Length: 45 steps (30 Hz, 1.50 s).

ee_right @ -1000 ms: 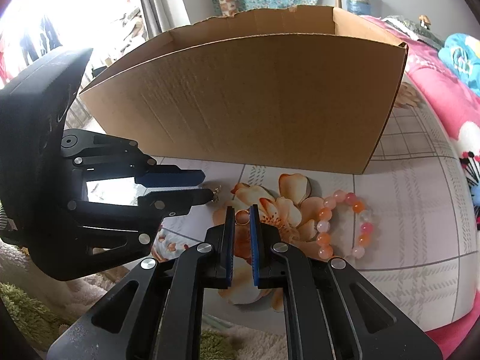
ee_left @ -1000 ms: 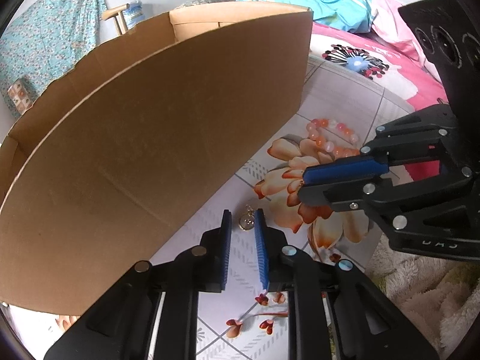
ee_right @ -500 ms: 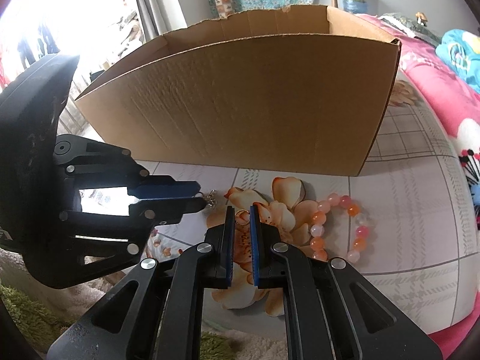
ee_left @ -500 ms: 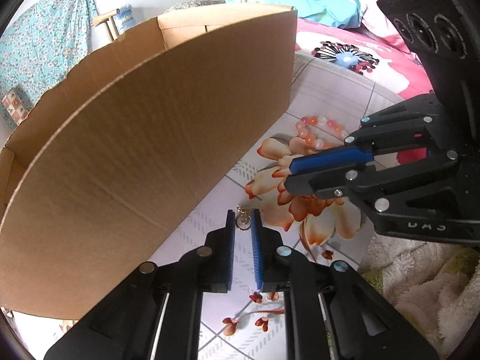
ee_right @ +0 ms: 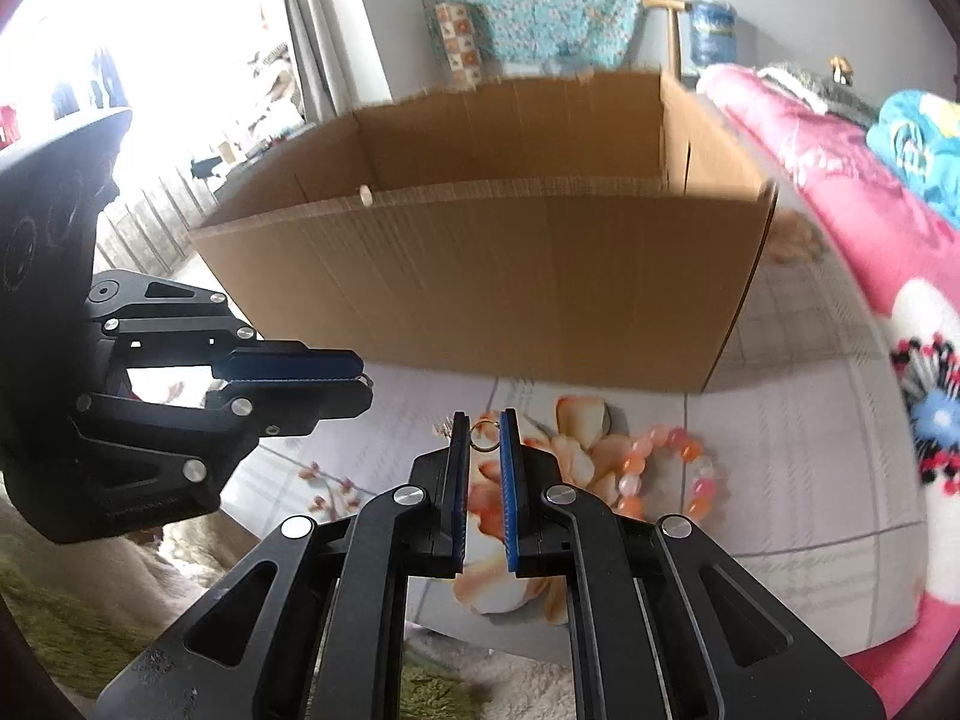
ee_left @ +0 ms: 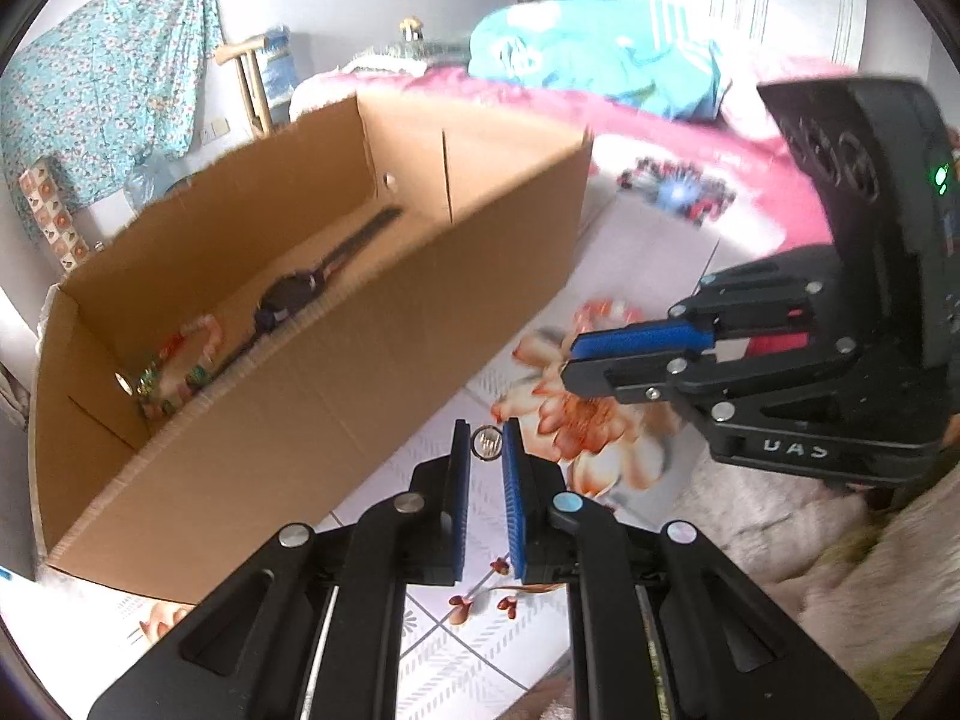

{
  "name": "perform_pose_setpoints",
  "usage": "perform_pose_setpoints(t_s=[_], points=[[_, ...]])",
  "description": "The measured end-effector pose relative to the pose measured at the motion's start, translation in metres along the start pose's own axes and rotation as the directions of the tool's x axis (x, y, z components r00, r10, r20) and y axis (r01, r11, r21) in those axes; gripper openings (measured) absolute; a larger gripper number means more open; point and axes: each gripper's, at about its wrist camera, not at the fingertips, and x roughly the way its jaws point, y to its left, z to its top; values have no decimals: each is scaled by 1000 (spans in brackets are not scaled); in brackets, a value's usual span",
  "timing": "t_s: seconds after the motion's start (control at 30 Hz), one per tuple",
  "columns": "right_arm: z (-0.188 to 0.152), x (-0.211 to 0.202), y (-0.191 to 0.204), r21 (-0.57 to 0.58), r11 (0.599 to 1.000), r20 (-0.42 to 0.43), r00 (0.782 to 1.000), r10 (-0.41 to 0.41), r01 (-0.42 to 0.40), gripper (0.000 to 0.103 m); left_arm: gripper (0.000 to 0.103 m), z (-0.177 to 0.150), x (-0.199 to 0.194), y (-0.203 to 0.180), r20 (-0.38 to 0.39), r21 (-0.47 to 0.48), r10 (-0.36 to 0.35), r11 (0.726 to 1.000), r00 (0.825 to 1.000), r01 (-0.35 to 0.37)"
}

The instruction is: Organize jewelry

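My left gripper point(ee_left: 487, 443) is shut on a small silver ring point(ee_left: 487, 441), held in the air before the cardboard box point(ee_left: 372, 354). My right gripper point(ee_right: 485, 438) is shut on a gold ring point(ee_right: 483, 437), also lifted; it shows at the right of the left wrist view point(ee_left: 636, 354). Inside the box lie a dark watch point(ee_left: 294, 294) and colourful jewelry point(ee_left: 180, 360). A pink and orange bead bracelet point(ee_right: 666, 468) lies on the floral mat point(ee_right: 780, 420) right of my right gripper.
The box point(ee_right: 492, 288) stands open-topped on the mat. A pink bedspread point(ee_right: 840, 180) lies to the right. A fluffy rug point(ee_left: 810, 570) sits at the near edge. A floral curtain point(ee_right: 540, 0) hangs behind.
Both grippers have risen with their rings held. The view is higher, so the inside of the box shows in the left wrist view.
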Motion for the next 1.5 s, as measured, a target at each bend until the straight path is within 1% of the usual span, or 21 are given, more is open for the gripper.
perform_pose_setpoints(t_s=[0.1, 0.23, 0.3, 0.33, 0.4, 0.43, 0.47, 0.5, 0.57, 0.6, 0.63, 0.7, 0.77, 0.83, 0.93, 1.03, 1.07, 1.23, 1.33, 1.37, 1.5], points=[[15, -19, 4, -13, 1000, 57, 998, 17, -16, 8, 10, 13, -23, 7, 60, -10, -18, 1000, 998, 19], [45, -41, 6, -44, 998, 143, 989, 49, -43, 8, 10, 34, -51, 27, 128, -30, -15, 999, 992, 19], [62, -44, 6, -54, 997, 176, 982, 67, -58, 8, 10, 42, -56, 39, 138, -48, -1, 999, 990, 8], [68, -42, 5, -53, 997, 179, 981, 71, -63, 8, 10, 47, -56, 46, 135, -62, 6, 998, 991, 2], [86, -32, 3, -37, 996, 170, 981, 89, -84, 8, 10, 53, -51, 67, 94, -104, 13, 995, 996, -3], [95, -24, 3, -25, 995, 153, 983, 101, -99, 8, 10, 56, -44, 80, 61, -131, 25, 991, 998, -17], [102, -16, 2, -15, 994, 131, 985, 112, -111, 8, 10, 55, -40, 90, 38, -143, 30, 989, 999, -24], [106, -8, 2, -6, 993, 112, 987, 116, -116, 8, 10, 56, -30, 102, -1, -166, 33, 986, 999, -33], [113, 18, 2, 18, 994, 46, 993, 110, -111, 8, 10, 54, -15, 119, -55, -211, 27, 977, 998, -38], [114, 25, 2, 31, 993, 17, 994, 112, -112, 8, 10, 53, -5, 129, -92, -238, 23, 970, 996, -44], [118, 39, 3, 49, 992, -26, 993, 115, -113, 8, 10, 51, 1, 132, -113, -247, 28, 967, 993, -55], [118, 54, 4, 60, 994, -70, 993, 99, -94, 8, 10, 49, 12, 138, -145, -245, 47, 966, 988, -82], [117, 61, 6, 55, 996, -90, 993, 82, -77, 8, 10, 47, 22, 142, -174, -239, 73, 964, 982, -113], [117, 64, 7, 52, 997, -101, 993, 60, -55, 8, 10, 46, 27, 144, -190, -242, 81, 962, 978, -126], [117, 65, 7, 54, 997, -110, 993, 53, -48, 8, 10, 43, 32, 146, -216, -255, 95, 955, 972, -150], [117, 70, 7, 50, 998, -117, 992, 43, -37, 11, 10, 44, 30, 148, -213, -259, 110, 952, 971, -165], [116, 71, 7, 53, 998, -118, 992, 41, -35, 11, 10, 45, 31, 147, -220, -253, 127, 950, 967, -182], [118, 72, 5, 63, 998, -106, 994, 26, -19, 14, 11, 44, 29, 149, -227, -267, 136, 944, 964, -196], [119, 69, 3, 72, 997, -93, 995, 21, -15, 16, 16, 45, 28, 147, -223, -262, 149, 943, 963, -206], [119, 67, 2, 74, 997, -89, 996, 20, -14, 16, 19, 45, 27, 146, -218, -260, 154, 943, 964, -209], [118, 60, 2, 83, 996, -66, 998, 20, -15, 25, 30, 46, 23, 143, -199, -268, 161, 940, 967, -211]])
